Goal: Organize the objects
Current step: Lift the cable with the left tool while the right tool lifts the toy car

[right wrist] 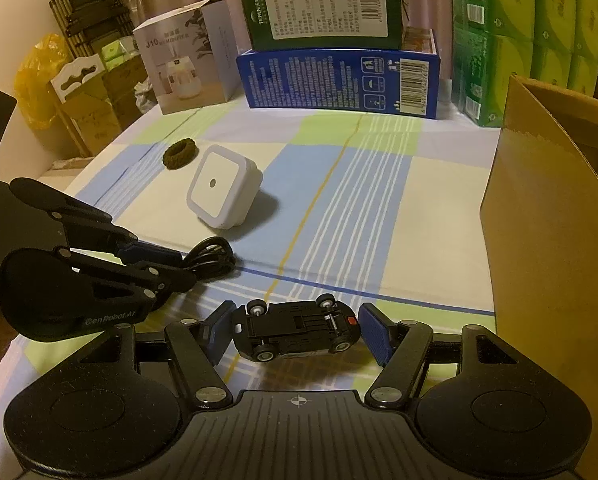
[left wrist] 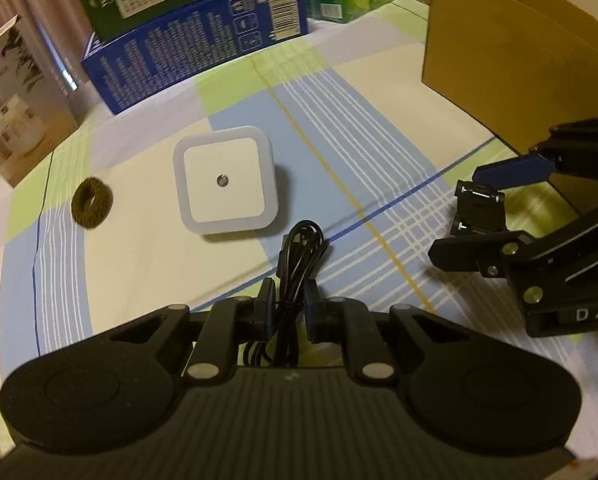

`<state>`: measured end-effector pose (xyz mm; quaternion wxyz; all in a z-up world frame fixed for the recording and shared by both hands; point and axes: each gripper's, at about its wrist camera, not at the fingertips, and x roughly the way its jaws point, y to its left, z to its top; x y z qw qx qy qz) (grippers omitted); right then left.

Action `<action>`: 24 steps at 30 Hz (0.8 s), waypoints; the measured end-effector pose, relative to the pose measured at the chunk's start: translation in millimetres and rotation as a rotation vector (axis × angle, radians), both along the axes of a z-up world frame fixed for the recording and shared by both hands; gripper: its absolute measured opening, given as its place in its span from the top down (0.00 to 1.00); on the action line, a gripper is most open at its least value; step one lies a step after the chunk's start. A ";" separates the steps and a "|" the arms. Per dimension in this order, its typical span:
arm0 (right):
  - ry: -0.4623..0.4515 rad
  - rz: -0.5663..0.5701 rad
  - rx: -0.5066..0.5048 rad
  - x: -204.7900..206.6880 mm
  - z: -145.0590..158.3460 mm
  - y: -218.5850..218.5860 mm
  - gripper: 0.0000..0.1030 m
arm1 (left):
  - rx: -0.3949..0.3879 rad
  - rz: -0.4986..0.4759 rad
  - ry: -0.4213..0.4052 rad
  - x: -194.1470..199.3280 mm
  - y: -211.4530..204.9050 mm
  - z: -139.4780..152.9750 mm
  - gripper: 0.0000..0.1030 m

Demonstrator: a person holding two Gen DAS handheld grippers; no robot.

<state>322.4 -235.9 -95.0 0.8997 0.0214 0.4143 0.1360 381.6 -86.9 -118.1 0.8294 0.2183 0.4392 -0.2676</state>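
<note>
A coiled black cable (left wrist: 303, 248) lies on the checked cloth, and my left gripper (left wrist: 291, 300) is shut on it, with the coil's loop sticking out beyond the blue pads. In the right wrist view the same gripper (right wrist: 179, 268) comes in low from the left onto the cable (right wrist: 213, 258). My right gripper (right wrist: 295, 338) is shut on a small black toy car (right wrist: 299, 324), gripped end to end with its underside and wheels facing the camera. A white square night light (left wrist: 225, 179) and a brown hair tie (left wrist: 92, 208) rest on the cloth past the cable.
An open cardboard box (right wrist: 547, 240) stands close on the right. Along the back are a white product box (right wrist: 187, 60), a blue box (right wrist: 339, 80) with a dark green box (right wrist: 323, 4) on top, and green tissue packs (right wrist: 527, 40). A person's hand shows at the left edge.
</note>
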 end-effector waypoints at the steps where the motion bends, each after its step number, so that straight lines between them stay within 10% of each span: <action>1: 0.001 -0.001 -0.001 0.3 -0.4 -0.5 0.38 | -0.002 0.005 0.002 -0.5 -0.1 0.1 0.89; 24: -0.029 -0.033 0.082 -33.4 27.4 0.5 0.39 | -0.205 0.212 0.098 -27.4 38.2 20.7 0.90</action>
